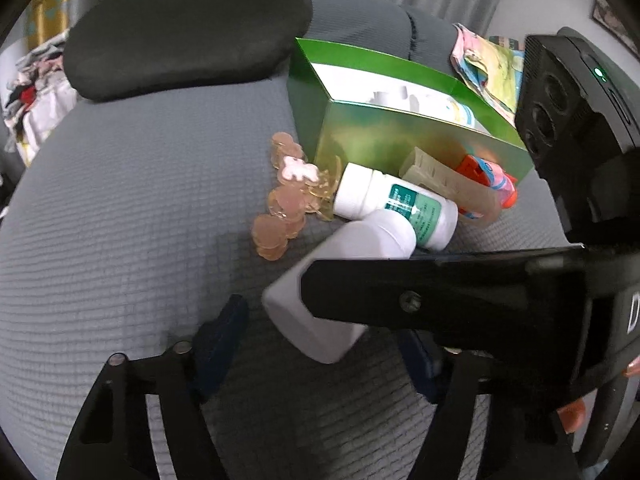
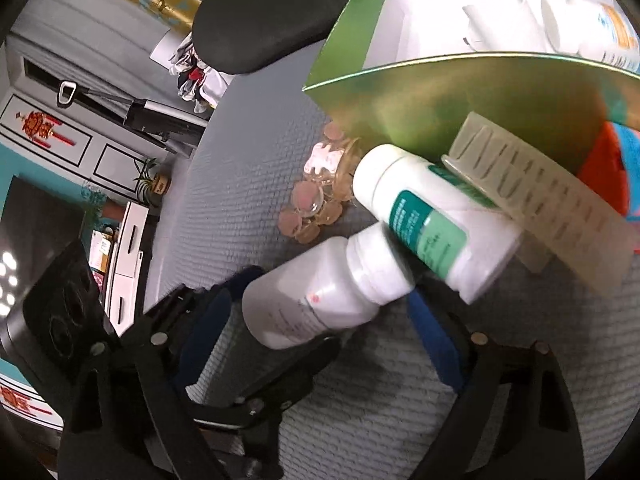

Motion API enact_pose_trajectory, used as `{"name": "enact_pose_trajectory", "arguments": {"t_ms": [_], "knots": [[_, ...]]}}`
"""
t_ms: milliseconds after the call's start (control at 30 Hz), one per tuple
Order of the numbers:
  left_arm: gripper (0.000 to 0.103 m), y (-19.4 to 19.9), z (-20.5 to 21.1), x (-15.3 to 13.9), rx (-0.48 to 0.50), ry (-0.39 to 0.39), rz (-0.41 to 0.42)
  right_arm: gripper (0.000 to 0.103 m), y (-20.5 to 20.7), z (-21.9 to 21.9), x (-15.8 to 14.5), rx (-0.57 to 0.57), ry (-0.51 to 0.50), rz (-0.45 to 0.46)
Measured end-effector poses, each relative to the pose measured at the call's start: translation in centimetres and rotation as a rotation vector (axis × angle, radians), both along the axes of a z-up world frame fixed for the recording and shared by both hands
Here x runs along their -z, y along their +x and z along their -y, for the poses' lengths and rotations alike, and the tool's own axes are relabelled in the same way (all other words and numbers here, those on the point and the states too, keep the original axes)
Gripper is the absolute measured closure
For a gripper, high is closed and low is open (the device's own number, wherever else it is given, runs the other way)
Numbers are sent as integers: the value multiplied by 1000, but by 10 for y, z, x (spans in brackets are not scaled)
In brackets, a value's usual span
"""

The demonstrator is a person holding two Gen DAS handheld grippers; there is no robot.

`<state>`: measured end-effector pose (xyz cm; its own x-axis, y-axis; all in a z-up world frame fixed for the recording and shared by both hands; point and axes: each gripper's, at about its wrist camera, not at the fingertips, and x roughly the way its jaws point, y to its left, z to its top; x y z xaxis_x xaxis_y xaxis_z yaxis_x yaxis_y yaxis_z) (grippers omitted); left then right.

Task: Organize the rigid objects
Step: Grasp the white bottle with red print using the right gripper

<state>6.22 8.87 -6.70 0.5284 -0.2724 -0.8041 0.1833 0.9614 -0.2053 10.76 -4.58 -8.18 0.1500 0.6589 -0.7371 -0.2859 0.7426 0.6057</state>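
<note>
A plain white bottle [image 1: 332,276] lies on its side on the grey quilted cover [image 1: 120,220]. My left gripper [image 1: 320,320] straddles it, jaws open, with a gap showing at each blue pad. A black finger of the right gripper [image 1: 420,296] crosses over the bottle. In the right wrist view the same white bottle [image 2: 320,296] lies between the open pads of my right gripper [image 2: 332,288], and a left-gripper finger [image 2: 288,376] reaches under it. Its cap rests against a teal-labelled bottle [image 2: 432,224]. Behind stands an open green box [image 1: 400,136] holding white bottles.
A translucent ribbed piece [image 1: 452,184] and an orange-and-blue toy [image 1: 488,176] lean against the box. A heap of pinkish discs [image 1: 288,200] lies left of it. A black cushion [image 1: 184,28] sits behind, with coloured cloth [image 1: 492,72] at the back right.
</note>
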Motion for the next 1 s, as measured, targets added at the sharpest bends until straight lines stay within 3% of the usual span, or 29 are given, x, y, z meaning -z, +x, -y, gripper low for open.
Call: {"name": "enact_pose_trajectory", "arguments": {"t_ms": [233, 300, 367, 433, 533, 667, 800, 1000], "knots": [[39, -1, 3, 4, 14, 10, -1, 26, 7, -4, 0, 5, -46, 7], [40, 0, 9, 4, 9, 47, 0, 28, 9, -4, -2, 9, -55, 15], [43, 0, 12, 6, 1, 80, 1, 33, 10, -3, -4, 14, -46, 31], [45, -1, 9, 5, 0, 63, 1, 42, 10, 1, -8, 14, -28, 59], [45, -3, 10, 6, 8, 80, 0, 42, 13, 1, -10, 6, -29, 62], [46, -4, 21, 7, 28, 117, 10, 36, 23, 4, 4, 39, -5, -54], [52, -3, 30, 6, 52, 116, 12, 33, 19, -9, 2, 18, -52, -24], [53, -4, 34, 4, 74, 103, 9, 43, 16, -12, 1, -24, -71, 0]]}}
